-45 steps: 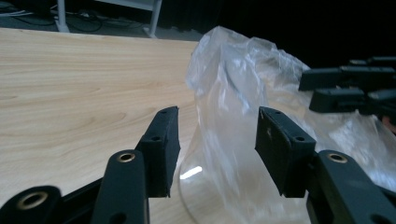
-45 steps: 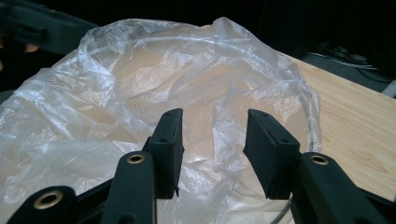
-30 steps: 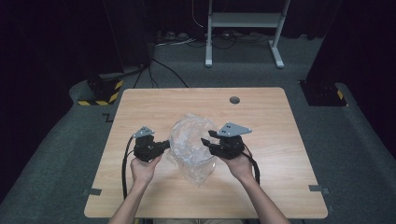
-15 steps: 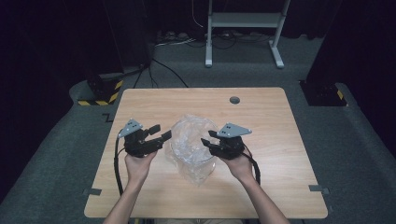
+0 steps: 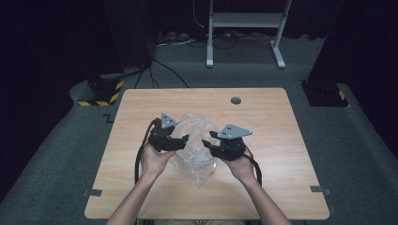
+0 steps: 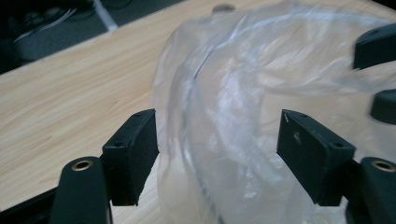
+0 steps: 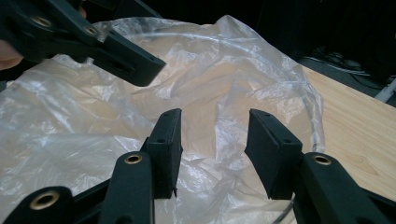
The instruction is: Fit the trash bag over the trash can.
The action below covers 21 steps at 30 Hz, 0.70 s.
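A crumpled clear plastic bag [image 5: 195,150] is seen lying near the middle of the wooden table [image 5: 281,140], slightly toward the person's edge, with a gripper held at each side of it. The left gripper [image 5: 180,140] is held by the person's left hand [image 5: 155,159] at the bag's left edge; in the left gripper view its jaws stand wide apart, and a raised fold of the bag [image 6: 219,116] is seen between them, just beside the left pad, though no pinch is made on it — the claw is open. The right gripper [image 5: 209,140] is held by the right hand [image 5: 241,166] at the bag's right edge; in the right gripper view its jaws are likewise parted above the rumpled film [image 7: 201,84], with nothing clamped between them, so this claw is open too. The left gripper's jaw is seen farther off in that view, over the bag's far side. Both grey three-cornered plates face upward in the high view. A round hole [image 5: 236,100] is set in the table near its far edge, well apart from the bag.
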Each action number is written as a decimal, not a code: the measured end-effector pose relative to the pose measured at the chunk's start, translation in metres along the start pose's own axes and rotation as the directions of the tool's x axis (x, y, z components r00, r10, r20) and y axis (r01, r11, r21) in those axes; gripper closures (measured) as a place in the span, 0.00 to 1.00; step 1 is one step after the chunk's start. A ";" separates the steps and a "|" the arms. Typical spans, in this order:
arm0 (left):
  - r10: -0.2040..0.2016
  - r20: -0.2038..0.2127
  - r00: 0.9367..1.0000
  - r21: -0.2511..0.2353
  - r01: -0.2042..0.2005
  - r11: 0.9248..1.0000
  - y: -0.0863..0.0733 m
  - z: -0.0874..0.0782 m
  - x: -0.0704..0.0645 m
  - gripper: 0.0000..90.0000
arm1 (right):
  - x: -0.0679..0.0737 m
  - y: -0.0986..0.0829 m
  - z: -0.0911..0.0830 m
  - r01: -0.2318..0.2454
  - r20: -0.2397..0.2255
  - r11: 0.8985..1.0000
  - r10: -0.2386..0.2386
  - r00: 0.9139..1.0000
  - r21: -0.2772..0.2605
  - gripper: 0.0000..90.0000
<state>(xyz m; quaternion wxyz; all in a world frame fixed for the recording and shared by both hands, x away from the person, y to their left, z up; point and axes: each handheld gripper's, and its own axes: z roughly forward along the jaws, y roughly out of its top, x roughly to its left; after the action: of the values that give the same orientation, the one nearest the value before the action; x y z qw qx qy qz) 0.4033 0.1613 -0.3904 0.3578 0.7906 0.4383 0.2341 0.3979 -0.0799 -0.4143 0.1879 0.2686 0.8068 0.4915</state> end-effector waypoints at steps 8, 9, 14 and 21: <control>-0.074 -0.100 0.992 0.039 0.078 0.996 -0.002 0.013 0.020 0.35 | 0.001 0.000 0.000 0.009 0.008 1.000 -0.009 1.000 0.003 0.61; -0.118 -0.075 0.990 0.031 0.121 0.992 -0.003 0.015 0.024 0.34 | 0.001 0.000 0.000 0.011 0.008 1.000 -0.012 1.000 0.005 0.61; -0.187 -0.016 0.982 -0.004 0.187 0.982 -0.007 0.015 0.030 0.34 | 0.003 0.001 0.000 0.021 0.014 1.000 -0.022 1.000 0.014 0.62; -0.179 0.040 0.983 -0.122 0.183 0.976 -0.007 -0.014 0.017 0.26 | 0.003 0.001 0.001 0.024 0.016 1.000 -0.025 1.000 0.013 0.62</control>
<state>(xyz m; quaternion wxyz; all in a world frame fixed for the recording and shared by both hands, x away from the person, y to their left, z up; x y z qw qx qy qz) 0.3983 0.1836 -0.3859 0.4327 0.7267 0.4877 0.2162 0.3963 -0.0774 -0.4141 0.1986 0.2638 0.8117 0.4818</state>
